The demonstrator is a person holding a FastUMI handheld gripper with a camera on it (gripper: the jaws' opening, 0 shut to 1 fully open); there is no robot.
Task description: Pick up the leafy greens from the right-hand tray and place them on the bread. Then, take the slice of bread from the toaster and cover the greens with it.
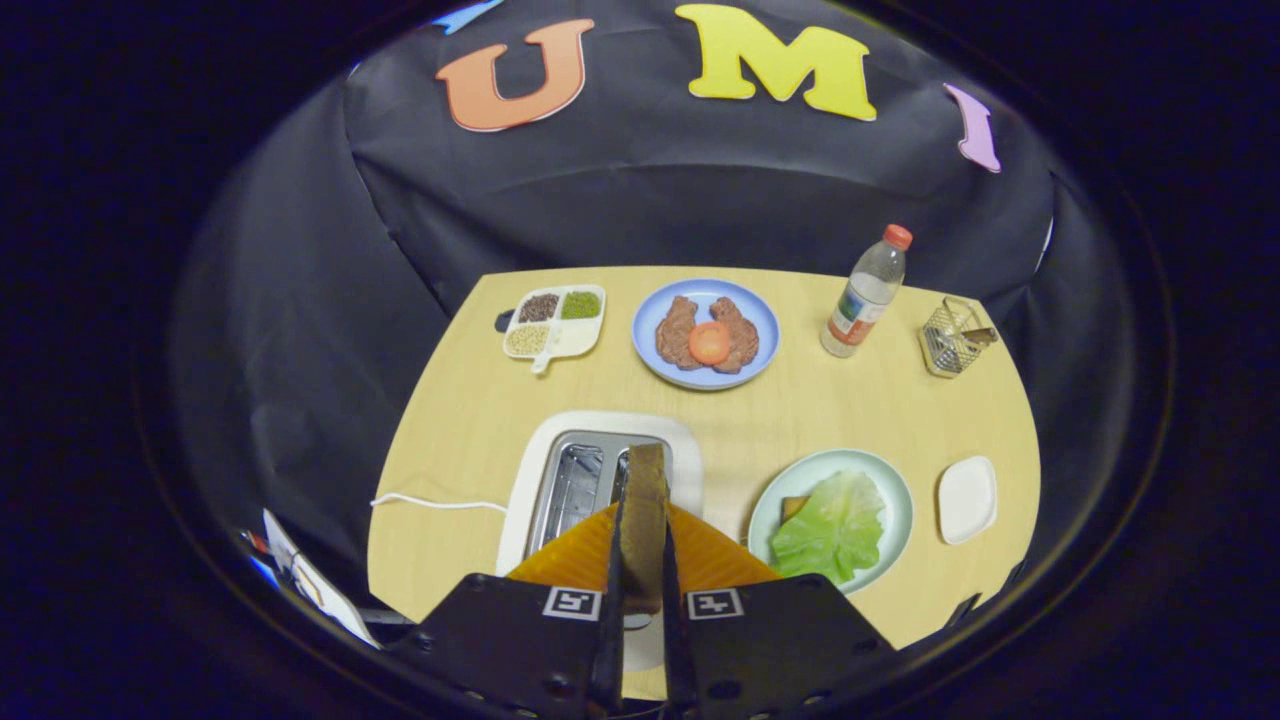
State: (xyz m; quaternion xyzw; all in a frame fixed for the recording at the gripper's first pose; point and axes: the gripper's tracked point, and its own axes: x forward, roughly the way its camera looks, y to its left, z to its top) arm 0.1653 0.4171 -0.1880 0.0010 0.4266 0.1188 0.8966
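Your gripper (641, 560) was clamped on the bread slice (645, 520), both fingers pressed flat against its two faces. The slice stood on edge between them, its long axis running straight ahead along the fingers, with its far end poking out above the toaster (600, 480). It looked lifted clear of the slot, though how far clear I could not tell from this angle.

The place it had to go lay to the right of the fingers and just ahead: the pale green plate (830, 465), next to the toaster. The greens (832, 525) were already spread there, and a brown corner of the lower bread (793, 506) peeked out from under their left edge. So I judged the first half of the task done and the covering still to do. The move would turn on carrying the slice sideways to the right and turning it from on edge to flat, so one face came down on the leaf.

Nothing stood between the toaster and that plate. Just right of the plate sat a small white dish (967, 499), worth keeping off. Well beyond, at the table's (470, 420) far side, stood a blue plate (705, 333) with meat and a tomato slice, a divided tray (553, 321) of grains, a bottle (866, 292) and a wire basket (952, 336), all out of your way. The toaster's white cord (435, 502) trailed off to the left.
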